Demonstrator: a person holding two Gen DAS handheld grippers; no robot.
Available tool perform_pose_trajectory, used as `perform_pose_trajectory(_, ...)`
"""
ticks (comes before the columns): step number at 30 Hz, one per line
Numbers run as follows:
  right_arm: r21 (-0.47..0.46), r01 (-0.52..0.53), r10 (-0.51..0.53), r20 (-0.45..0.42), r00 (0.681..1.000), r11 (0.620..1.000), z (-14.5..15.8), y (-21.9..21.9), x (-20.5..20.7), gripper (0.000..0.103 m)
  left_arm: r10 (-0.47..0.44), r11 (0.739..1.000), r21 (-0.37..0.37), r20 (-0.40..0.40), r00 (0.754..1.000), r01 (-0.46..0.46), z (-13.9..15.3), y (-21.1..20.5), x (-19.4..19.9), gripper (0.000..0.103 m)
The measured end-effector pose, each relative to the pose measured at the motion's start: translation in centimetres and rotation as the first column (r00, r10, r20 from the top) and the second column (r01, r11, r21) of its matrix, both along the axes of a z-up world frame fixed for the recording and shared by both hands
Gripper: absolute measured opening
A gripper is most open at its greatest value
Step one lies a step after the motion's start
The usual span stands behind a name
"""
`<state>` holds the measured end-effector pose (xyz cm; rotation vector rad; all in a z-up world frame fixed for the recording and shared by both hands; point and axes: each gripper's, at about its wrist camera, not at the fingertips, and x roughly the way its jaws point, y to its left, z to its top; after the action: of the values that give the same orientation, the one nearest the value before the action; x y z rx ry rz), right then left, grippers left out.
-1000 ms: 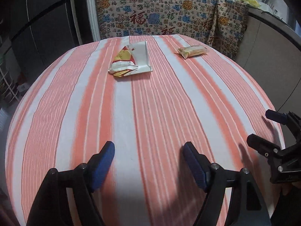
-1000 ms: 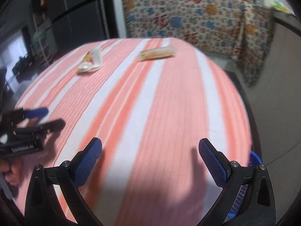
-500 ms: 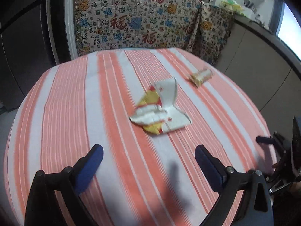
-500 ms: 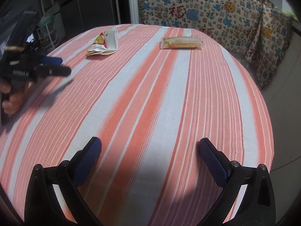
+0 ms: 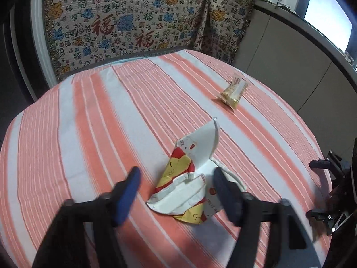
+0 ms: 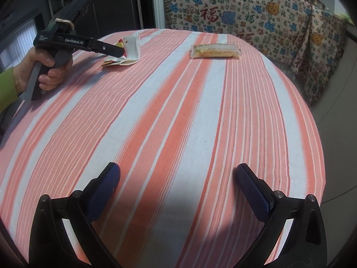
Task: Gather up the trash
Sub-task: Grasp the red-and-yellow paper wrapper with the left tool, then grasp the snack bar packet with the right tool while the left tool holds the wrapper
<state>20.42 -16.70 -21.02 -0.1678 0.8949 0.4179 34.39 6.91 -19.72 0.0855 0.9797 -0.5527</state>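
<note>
A crumpled white, red and yellow wrapper (image 5: 189,178) lies on the striped tablecloth (image 5: 89,134). My left gripper (image 5: 176,178) is open, its blue-padded fingers either side of the wrapper's near end; it looks blurred. The wrapper also shows in the right wrist view (image 6: 127,51) with the left gripper (image 6: 111,52) over it. A clear yellowish snack packet (image 5: 234,90) lies further right, also seen in the right wrist view (image 6: 215,51). My right gripper (image 6: 178,176) is open and empty above the table's near part.
The round table has an orange and white striped cloth (image 6: 178,111). A patterned fabric with red characters (image 5: 133,22) hangs behind it. A grey counter (image 5: 290,55) stands at the right, dark cabinets (image 6: 100,0) at the left.
My left gripper has moved forward and down to the crumpled wrapper, which now sits between its fingers. The right gripper has shifted slightly and stays open.
</note>
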Motion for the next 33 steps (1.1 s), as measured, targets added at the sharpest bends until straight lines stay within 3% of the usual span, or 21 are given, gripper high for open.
perform_pose_trajectory(4, 0.001, -0.001, 0.001, 0.0, 1.0, 1.0, 0.0, 0.1, 0.0, 0.103, 0.047, 0.999, -0.027, -0.003, 0.999, -0.047, 0.3, 0.1, -1.9, 0.024)
perform_pose_trajectory(7, 0.001, -0.001, 0.001, 0.0, 1.0, 1.0, 0.0, 0.1, 0.1, 0.103, 0.186, 0.982, -0.014, 0.015, 0.982, -0.186, 0.9, 0.4, -4.8, 0.024)
perform_pose_trajectory(11, 0.008, 0.0, 0.0, -0.002, 1.0, 1.0, 0.0, 0.1, 0.0, 0.103, 0.42, 0.907, -0.01, 0.005, 0.907, -0.42, 1.0, 1.5, -9.0, 0.024)
perform_pose_trajectory(15, 0.021, 0.009, -0.009, -0.016, 1.0, 1.0, 0.2, -0.1, 0.5, 0.103, 0.469, 0.877, 0.06, 0.114, 0.876, -0.477, 1.1, 0.3, -12.2, 0.026)
perform_pose_trajectory(16, 0.019, 0.022, -0.021, -0.023, 1.0, 1.0, 0.3, -0.3, 0.9, 0.103, 0.467, 0.876, 0.072, 0.124, 0.875, -0.477, 0.9, -0.1, -12.6, 0.027)
perform_pose_trajectory(18, 0.018, 0.06, -0.059, -0.034, 0.998, 0.998, 0.6, -0.7, 2.0, 0.103, 0.47, 0.869, 0.1, 0.133, 0.873, -0.484, 0.4, -0.8, -12.9, 0.043)
perform_pose_trajectory(19, 0.034, 0.09, -0.089, -0.046, 0.995, 0.995, 0.8, -1.0, 3.0, 0.103, 0.473, 0.865, 0.112, 0.145, 0.869, -0.489, 0.5, -1.0, -13.0, 0.063)
perform_pose_trajectory(20, 0.055, 0.119, -0.116, -0.063, 0.991, 0.991, 0.9, -1.2, 4.1, 0.103, 0.477, 0.859, 0.126, 0.153, 0.865, -0.496, 0.5, -1.2, -12.9, 0.075)
perform_pose_trajectory(22, 0.079, 0.158, -0.15, -0.094, 0.984, 0.984, 1.0, -1.4, 6.4, 0.103, 0.474, 0.857, 0.165, 0.116, 0.873, -0.488, -0.3, -1.3, -12.2, 0.083)
perform_pose_trajectory(28, 0.139, 0.275, -0.251, -0.166, 0.954, 0.951, 1.5, 0.0, 15.2, 0.103, 0.487, 0.851, 0.16, 0.113, 0.866, -0.5, -0.8, -0.9, -12.2, 0.089)
perform_pose_trajectory(33, 0.209, 0.465, -0.427, -0.206, 0.881, 0.86, 1.9, -0.3, 21.3, 0.103, 0.488, 0.852, 0.153, 0.112, 0.866, -0.5, -0.9, -0.7, -12.2, 0.09)
